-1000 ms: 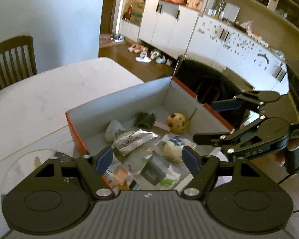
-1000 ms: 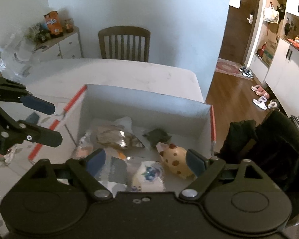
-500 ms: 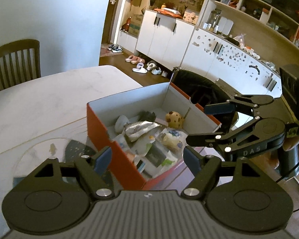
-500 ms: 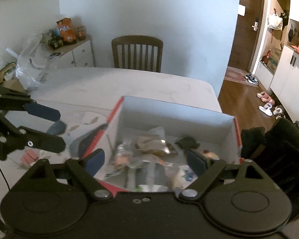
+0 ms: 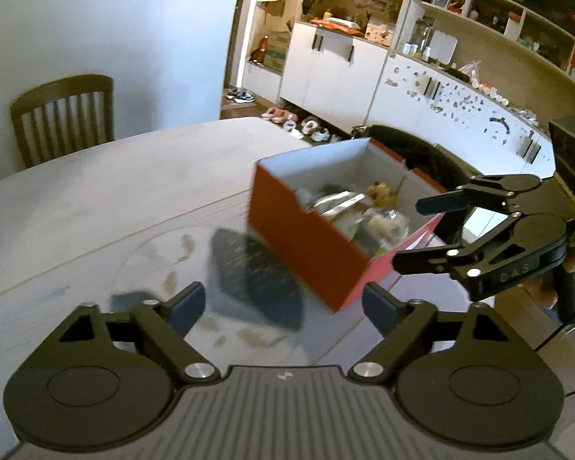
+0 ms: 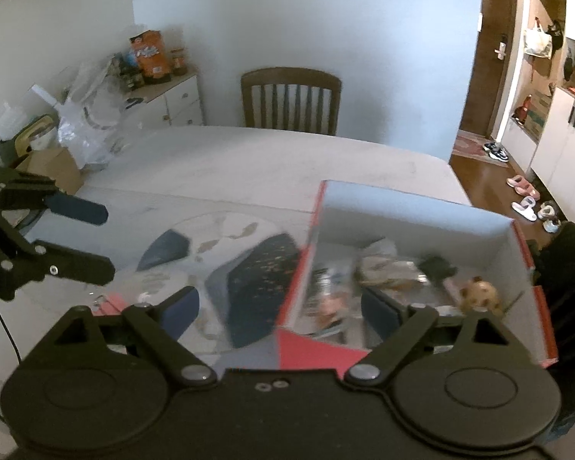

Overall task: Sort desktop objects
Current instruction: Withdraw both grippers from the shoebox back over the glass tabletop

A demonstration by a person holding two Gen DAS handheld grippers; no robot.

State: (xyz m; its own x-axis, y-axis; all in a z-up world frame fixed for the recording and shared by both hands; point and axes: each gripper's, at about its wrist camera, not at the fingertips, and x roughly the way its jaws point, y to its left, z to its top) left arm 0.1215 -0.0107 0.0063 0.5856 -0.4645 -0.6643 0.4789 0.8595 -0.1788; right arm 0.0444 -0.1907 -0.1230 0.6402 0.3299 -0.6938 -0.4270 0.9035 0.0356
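While the left gripper [image 5: 283, 304] is opening its jaws on nothing and the right gripper [image 6: 280, 312] is opening too, nothing gripped, the red box [image 5: 306, 249] sits ahead-right at the table [image 5: 96, 199] edge; bare tabletop lies ahead-left.

the letters "d a s" stand in pale print on the black body of the right gripper [image 5: 421, 234], which hangs just right of the red box [image 5: 310, 253] in the left wrist view. an orange carton [image 6: 149, 53] on the white cabinet [image 6: 172, 99], well behind that box, carries lettering, perhaps a brand name, too blurred to read.
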